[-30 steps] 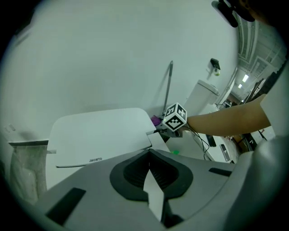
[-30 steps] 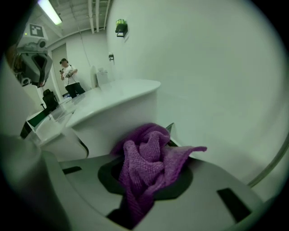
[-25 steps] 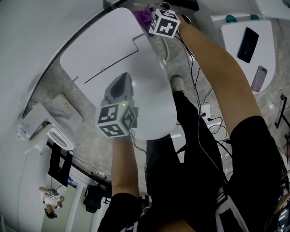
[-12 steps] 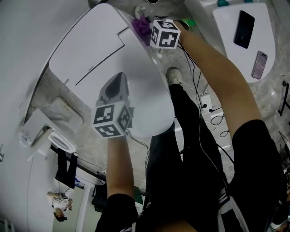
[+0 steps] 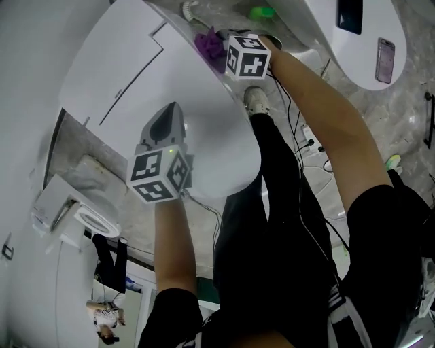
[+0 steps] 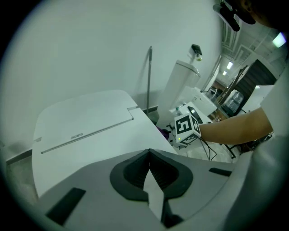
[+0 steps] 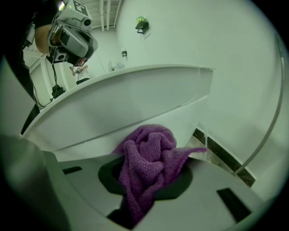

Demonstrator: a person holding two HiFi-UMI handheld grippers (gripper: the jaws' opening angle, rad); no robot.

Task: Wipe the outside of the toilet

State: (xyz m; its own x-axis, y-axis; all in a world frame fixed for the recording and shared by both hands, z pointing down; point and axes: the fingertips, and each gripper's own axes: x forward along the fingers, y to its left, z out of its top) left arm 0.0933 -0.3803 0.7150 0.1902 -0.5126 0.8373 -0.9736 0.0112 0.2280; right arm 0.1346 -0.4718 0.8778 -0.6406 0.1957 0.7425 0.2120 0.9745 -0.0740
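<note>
The right gripper (image 7: pixel 144 189) has its jaws clamped deep into a bunched purple knitted cloth (image 7: pixel 149 155), and the wad sits against the side of the white ceramic toilet (image 7: pixel 126 106), just beneath the edge of the closed lid (image 5: pixel 136 75). That rag looks soft and light. It squashes and drapes, so a bite into the middle of the bunch suits it. The glazed shell is hard and slick, so the cloth should glide. The left gripper (image 6: pixel 149 169) hovers over the lid, jaws pressed together on nothing. With the lid down, the bowl's contents are hidden. Over to the person's right, a white rounded top (image 5: pixel 360 58), possibly a basin surround, carries a dark phone (image 5: pixel 349 15) and a pink phone (image 5: pixel 385 60).
</note>
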